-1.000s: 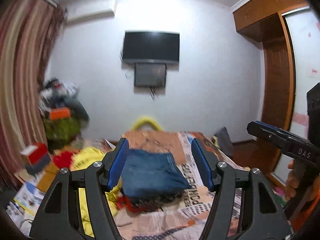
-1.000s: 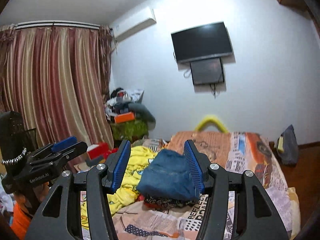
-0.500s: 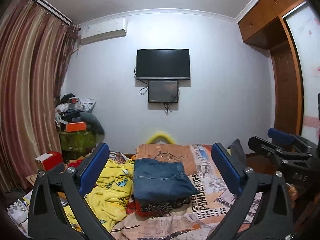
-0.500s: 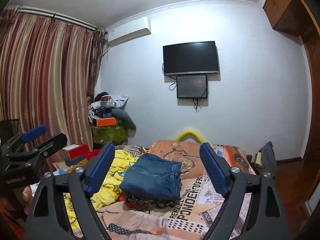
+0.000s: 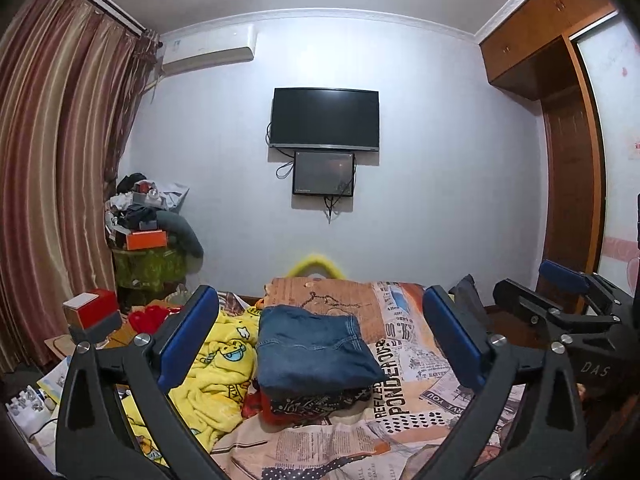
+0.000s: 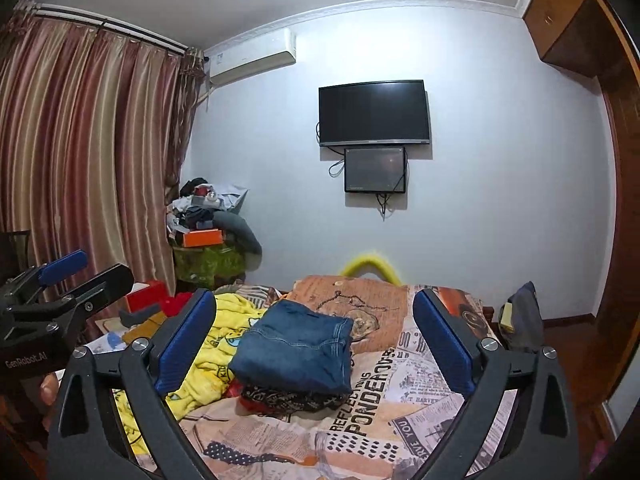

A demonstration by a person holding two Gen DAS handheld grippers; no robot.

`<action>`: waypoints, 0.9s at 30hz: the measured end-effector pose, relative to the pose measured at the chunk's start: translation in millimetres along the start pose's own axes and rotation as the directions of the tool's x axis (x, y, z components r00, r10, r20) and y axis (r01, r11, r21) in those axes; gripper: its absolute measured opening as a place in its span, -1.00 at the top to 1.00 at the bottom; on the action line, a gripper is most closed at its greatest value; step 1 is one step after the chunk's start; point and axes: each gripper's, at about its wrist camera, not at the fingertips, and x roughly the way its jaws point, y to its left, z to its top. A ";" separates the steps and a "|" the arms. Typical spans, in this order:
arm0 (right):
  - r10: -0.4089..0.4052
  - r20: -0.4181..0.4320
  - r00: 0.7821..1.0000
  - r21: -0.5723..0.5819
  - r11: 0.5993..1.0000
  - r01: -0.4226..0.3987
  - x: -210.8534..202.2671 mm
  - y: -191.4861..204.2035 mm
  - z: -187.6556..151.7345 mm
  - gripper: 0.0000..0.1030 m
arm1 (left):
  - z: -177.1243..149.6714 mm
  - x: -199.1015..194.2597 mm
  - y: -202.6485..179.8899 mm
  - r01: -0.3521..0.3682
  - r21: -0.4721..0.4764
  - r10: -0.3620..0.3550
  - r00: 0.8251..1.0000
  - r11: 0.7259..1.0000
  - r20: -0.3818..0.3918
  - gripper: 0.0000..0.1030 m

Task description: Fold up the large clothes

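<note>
A folded pair of blue jeans [image 5: 316,344] [image 6: 296,348] lies on top of a dark patterned garment [image 5: 320,402] in the middle of the bed [image 5: 404,396], which has a newspaper-print sheet. A crumpled yellow cartoon blanket [image 5: 216,376] lies to its left. My left gripper [image 5: 320,296] hovers short of the stack, open wide and empty. My right gripper [image 6: 315,296] is level with it; its jaws are opening, with nothing between them. Each gripper also shows at the edge of the other's view: the right gripper [image 5: 560,308], the left gripper [image 6: 68,280].
A television [image 5: 325,118] and a smaller screen hang on the far wall. A heap of clutter on a green stand [image 5: 148,240] sits by the striped curtain [image 5: 60,180]. A red box [image 5: 94,310] lies left of the bed. A wooden wardrobe [image 5: 572,200] stands at the right.
The jaws of both grippers have spread from about half open to wide apart. Both views have tipped up a little and steadied. The folded stack has not moved.
</note>
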 end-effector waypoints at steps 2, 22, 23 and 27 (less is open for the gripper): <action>0.003 -0.002 1.000 0.003 1.000 -0.003 -0.9 -0.4 -0.1 -0.91 | -1.2 1.7 -0.9 -0.009 0.005 0.009 1.000 1.000 -0.006 -0.99; -0.007 -0.054 0.999 0.010 1.000 0.007 -0.7 -3.5 -4.0 -0.91 | -13.4 19.0 -0.2 -0.017 0.022 0.018 0.999 1.000 -0.048 -0.99; -0.006 -0.055 0.998 0.011 1.000 0.006 -0.6 -3.9 -4.3 -0.91 | -13.6 19.7 0.5 -0.016 0.019 0.017 0.999 1.000 -0.050 -0.99; -0.005 -0.064 0.998 0.014 1.000 0.006 0.0 -5.1 -5.1 -0.91 | -15.1 21.8 3.1 -0.018 0.016 0.019 0.998 1.000 -0.056 -0.99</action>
